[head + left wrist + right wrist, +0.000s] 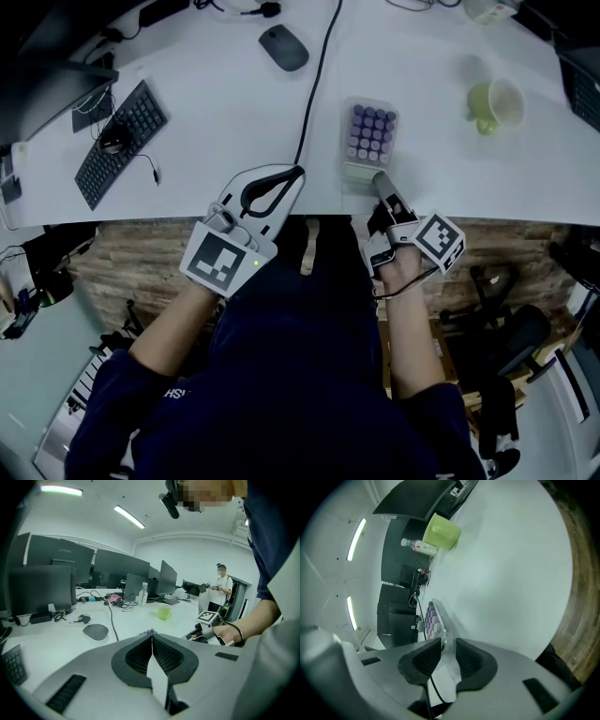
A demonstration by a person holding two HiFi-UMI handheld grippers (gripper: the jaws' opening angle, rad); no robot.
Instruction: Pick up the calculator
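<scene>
Right claw [380, 180] grips calculator [371, 136] at tabletop [206, 112] edge.
Left claw [298, 172] closed, empty, left of calculator; bare tabletop right of it.

Head view: my right gripper [382, 184] covers the near end of the calculator [372, 134] on the desk [216, 103]; its key print is too small to read. In the right gripper view that end vanishes between my pads [423, 662]. A monitor [42, 89] and a laptop [583, 80] run off the head view's side edges. The bottle [419, 546] label is illegible.
</scene>
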